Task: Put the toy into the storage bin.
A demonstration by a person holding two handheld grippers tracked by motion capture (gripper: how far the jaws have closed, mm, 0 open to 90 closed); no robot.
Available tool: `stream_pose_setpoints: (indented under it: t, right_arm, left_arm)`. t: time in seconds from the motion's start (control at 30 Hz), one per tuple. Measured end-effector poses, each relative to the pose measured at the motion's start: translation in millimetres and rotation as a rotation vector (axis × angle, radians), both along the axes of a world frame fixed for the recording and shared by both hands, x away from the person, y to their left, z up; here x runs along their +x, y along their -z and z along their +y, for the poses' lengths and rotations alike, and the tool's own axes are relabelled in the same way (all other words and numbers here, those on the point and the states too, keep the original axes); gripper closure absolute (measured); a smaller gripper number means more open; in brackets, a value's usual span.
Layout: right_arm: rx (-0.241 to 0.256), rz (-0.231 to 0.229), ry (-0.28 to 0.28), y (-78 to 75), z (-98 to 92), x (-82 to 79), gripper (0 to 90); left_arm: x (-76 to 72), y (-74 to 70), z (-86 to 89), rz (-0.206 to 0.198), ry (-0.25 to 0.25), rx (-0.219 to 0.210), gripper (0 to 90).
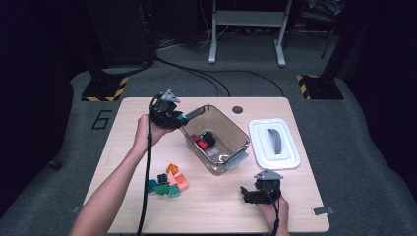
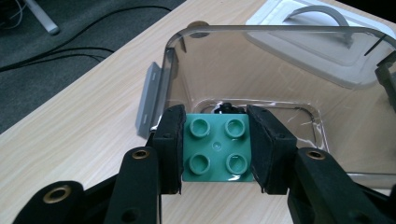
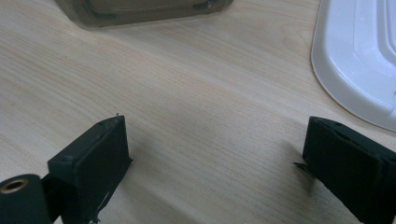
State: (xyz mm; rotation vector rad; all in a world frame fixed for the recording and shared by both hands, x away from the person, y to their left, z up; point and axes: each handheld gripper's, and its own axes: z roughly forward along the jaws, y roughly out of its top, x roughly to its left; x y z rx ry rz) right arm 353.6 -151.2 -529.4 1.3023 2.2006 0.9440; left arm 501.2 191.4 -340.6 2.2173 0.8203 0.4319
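Observation:
My left gripper is shut on a teal four-stud brick, held just at the near rim of the clear plastic bin. From above, that left gripper sits at the bin's left end with the teal brick at its tip. Inside the bin lie a red brick and a dark one. A pile of loose bricks lies on the table's front left. My right gripper rests open low over bare wood, its jaws wide apart.
The bin's white lid with a grey handle lies flat to the right of the bin; its edge is near my right gripper. A round hole sits near the table's far edge. Cables and stands are on the floor beyond.

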Motion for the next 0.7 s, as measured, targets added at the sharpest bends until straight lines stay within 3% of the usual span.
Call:
stream_pose_setpoints:
  t: [0.7]
  right_arm:
    - [0.0,0.0,0.0,0.0,0.0,0.0,6.2]
  left_arm:
    - [10.1,30.6,-30.6,0.086,0.023,0.036,59.1]
